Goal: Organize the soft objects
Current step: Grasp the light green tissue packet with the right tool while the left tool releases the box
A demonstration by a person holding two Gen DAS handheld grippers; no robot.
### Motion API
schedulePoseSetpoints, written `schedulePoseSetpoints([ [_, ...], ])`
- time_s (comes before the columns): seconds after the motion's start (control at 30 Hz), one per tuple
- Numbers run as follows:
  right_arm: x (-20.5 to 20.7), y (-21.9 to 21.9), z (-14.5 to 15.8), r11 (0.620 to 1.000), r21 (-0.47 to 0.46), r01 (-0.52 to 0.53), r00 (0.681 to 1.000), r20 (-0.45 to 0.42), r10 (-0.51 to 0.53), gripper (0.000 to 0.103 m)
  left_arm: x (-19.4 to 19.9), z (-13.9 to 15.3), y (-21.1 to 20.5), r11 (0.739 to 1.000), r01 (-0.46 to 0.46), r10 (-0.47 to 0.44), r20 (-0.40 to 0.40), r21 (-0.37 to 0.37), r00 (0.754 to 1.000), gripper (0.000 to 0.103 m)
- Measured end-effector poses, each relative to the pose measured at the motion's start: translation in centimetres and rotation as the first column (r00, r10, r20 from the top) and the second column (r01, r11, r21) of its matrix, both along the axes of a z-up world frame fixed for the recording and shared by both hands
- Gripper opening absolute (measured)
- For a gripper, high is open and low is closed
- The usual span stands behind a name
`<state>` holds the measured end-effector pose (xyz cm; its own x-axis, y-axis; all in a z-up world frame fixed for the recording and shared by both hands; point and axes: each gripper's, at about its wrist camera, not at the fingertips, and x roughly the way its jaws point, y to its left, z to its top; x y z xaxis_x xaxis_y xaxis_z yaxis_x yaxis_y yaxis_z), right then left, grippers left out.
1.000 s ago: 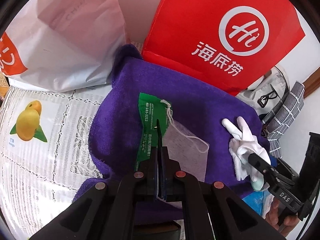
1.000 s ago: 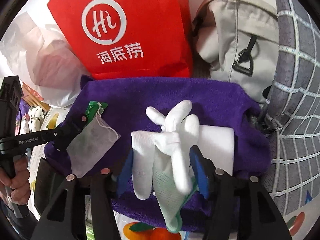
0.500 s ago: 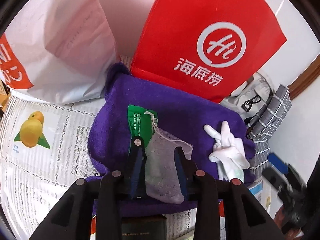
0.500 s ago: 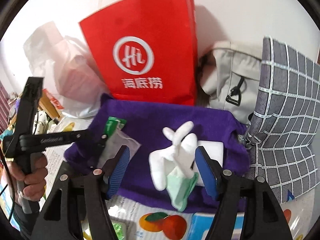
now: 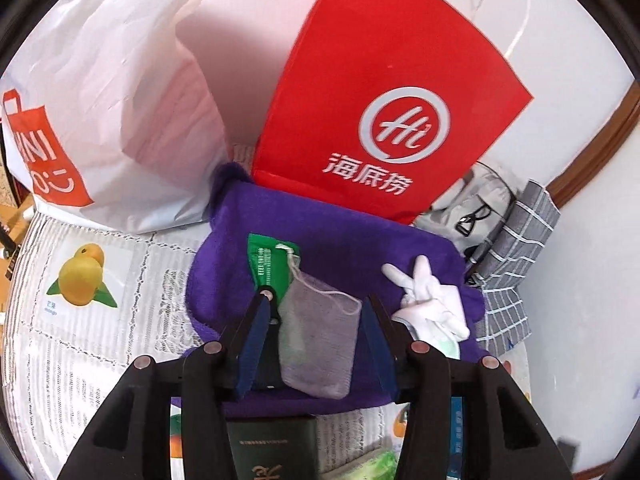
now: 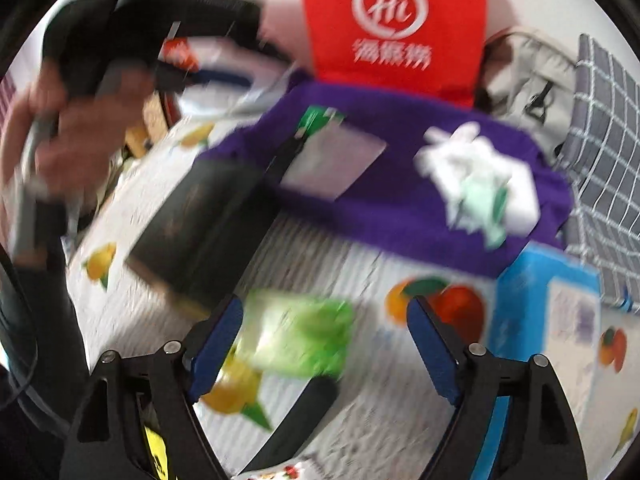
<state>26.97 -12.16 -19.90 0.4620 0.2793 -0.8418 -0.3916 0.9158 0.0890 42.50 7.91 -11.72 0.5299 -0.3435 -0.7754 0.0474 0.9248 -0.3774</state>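
Observation:
A purple towel [image 5: 320,232] lies on the table and also shows in the right wrist view [image 6: 400,184]. On it lie a grey mesh pouch [image 5: 320,340] over a green packet [image 5: 266,260], and white gloves [image 5: 428,300], which show blurred in the right wrist view [image 6: 464,164]. My left gripper [image 5: 316,344] is open, its fingers either side of the pouch, not holding it. My right gripper [image 6: 324,352] is open and empty, pulled back over the table above a green pack [image 6: 304,336].
A red paper bag [image 5: 384,104] and a white plastic bag [image 5: 104,100] stand behind the towel. A grey backpack [image 5: 476,204] and checked cloth [image 5: 520,248] lie at the right. A dark booklet [image 6: 192,220] and a blue box [image 6: 548,320] lie on the fruit-print tablecloth [image 5: 80,320].
My left gripper opened, let go of the pouch and drew back. My right gripper left the gloves on the towel and pulled back fast towards the table's front.

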Motion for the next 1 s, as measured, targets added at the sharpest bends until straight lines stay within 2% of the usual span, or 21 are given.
schedulePoseSetpoints([
  [0.17, -1.1, 0.3, -2.1, 0.997, 0.062, 0.036, 0.996, -0.087, -0.031, 0.087, -0.5, 0.5, -0.9, 1.000, 0.031, -0.030, 0.016, -0.007, 0.999, 0.047],
  [0.27, -0.7, 0.7, -3.0, 0.997, 0.045, 0.066, 0.992, -0.111, -0.061, 0.087, -0.6, 0.7, -1.3, 0.999, 0.041, -0.041, 0.020, -0.007, 0.999, 0.047],
  [0.4, 0.2, 1.6, -3.9, 0.997, -0.020, 0.077, 0.994, -0.077, -0.079, 0.090, -0.6, 0.5, -1.7, 0.999, 0.049, -0.049, 0.015, -0.002, 0.999, 0.047],
  [0.5, 0.7, 2.0, -3.9, 0.997, -0.028, 0.068, 0.997, -0.043, -0.069, 0.090, -0.6, 0.4, -2.1, 0.998, 0.055, -0.055, 0.012, 0.010, 0.998, 0.047],
  [0.57, 0.8, 2.0, -3.6, 0.998, -0.022, 0.056, 0.998, -0.020, -0.056, 0.074, -0.6, 0.3, -2.2, 0.998, 0.053, -0.054, 0.010, 0.018, 0.999, 0.047],
  [0.77, 0.5, 0.3, -1.6, 0.997, 0.032, 0.072, 0.997, 0.033, -0.073, 0.074, -0.7, 0.3, -2.6, 0.998, 0.048, -0.048, 0.012, 0.040, 0.999, 0.047],
  [0.93, 0.0, -2.6, 1.0, 0.971, 0.197, 0.139, 0.985, 0.075, -0.156, 0.074, -1.1, 0.8, -3.0, 0.997, 0.046, -0.047, 0.023, 0.058, 0.999, 0.047],
  [1.0, -0.3, -3.2, 2.0, 0.965, 0.218, 0.145, 0.982, 0.090, -0.167, 0.074, -1.3, 1.1, -3.2, 0.997, 0.047, -0.049, 0.030, 0.064, 0.998, 0.047],
])
